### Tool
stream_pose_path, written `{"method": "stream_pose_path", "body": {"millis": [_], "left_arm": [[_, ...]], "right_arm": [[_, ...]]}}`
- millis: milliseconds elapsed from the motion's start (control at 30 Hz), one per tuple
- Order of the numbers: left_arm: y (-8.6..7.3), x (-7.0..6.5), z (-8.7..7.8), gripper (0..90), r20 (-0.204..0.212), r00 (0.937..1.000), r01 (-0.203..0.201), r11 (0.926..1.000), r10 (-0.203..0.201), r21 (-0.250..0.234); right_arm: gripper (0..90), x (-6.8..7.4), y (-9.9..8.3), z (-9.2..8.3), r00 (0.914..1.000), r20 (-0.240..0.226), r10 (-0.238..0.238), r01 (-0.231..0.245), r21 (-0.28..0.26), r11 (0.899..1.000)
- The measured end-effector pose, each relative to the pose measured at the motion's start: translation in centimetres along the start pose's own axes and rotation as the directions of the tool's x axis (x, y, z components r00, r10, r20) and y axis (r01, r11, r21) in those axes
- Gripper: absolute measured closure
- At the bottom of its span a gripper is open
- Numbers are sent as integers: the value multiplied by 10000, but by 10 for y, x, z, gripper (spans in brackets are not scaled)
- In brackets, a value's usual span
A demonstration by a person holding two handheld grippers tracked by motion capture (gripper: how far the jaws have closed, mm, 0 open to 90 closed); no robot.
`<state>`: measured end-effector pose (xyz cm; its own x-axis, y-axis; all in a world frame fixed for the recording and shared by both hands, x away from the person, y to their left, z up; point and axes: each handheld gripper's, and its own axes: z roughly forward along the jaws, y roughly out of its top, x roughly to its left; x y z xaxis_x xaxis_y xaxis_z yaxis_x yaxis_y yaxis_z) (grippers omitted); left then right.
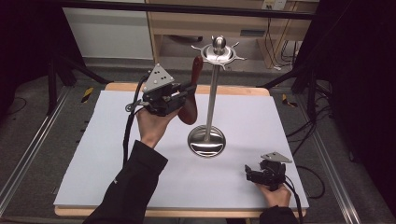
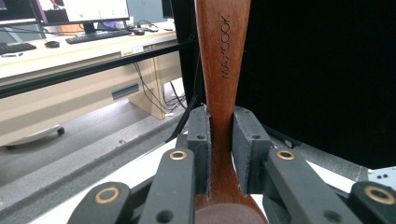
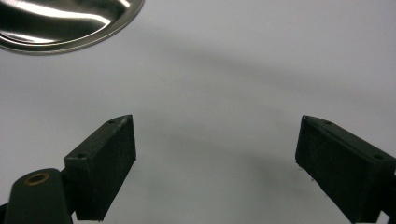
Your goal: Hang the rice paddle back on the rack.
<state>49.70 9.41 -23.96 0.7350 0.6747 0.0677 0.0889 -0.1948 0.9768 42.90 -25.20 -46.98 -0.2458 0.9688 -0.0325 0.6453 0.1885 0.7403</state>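
Holding the wooden spoon (image 2: 223,70) by the narrow neck of its handle, my left tongs (image 1: 187,91) are clamped tight on it, both pads (image 2: 200,140) pressed flat against the wood just above where it swells toward the bowl. In the high view the spoon (image 1: 190,100) stands nearly upright in the air above the far half of the table (image 1: 116,154), bowl end down and handle end up, its long axis running close to parallel with the pole of the steel hanging stand (image 1: 212,88). The stand is just to the right of the spoon, near but not touching as far as I can tell, and the ring of hooks (image 1: 219,52) at its crown sits about level with the handle tip and to its right. That is the relation my next move seems to turn on: the handle end has to travel rightward and up to meet a hook, so I judge the spoon needs only a short sideways carry with little tilt. I can't make out a hanging hole in the handle. My left hand (image 1: 152,123) is clearly the nearer one to the stand's top. My right tongs (image 3: 215,168) rest low near the table's front right corner (image 1: 261,175), jaws spread wide with nothing between them, the stand's round base dish (image 3: 65,23) lying just beyond. That dish (image 1: 206,141) holds nothing, and no utensil hangs from any hook.
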Motion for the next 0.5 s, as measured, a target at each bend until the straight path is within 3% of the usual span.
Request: {"method": "stream_pose_path", "body": {"millis": [367,500], "left_arm": [[-1,3,7,731,-254,9997,5,9999,-8,-126],[-3,4,7,679,-395,9992,-46,9999,42,-112]], "right_arm": [[125,0,0,0,10000,-23,17,-17,-2,10000],[125,0,0,-1,10000,-11,44,-44,1,10000]]}}
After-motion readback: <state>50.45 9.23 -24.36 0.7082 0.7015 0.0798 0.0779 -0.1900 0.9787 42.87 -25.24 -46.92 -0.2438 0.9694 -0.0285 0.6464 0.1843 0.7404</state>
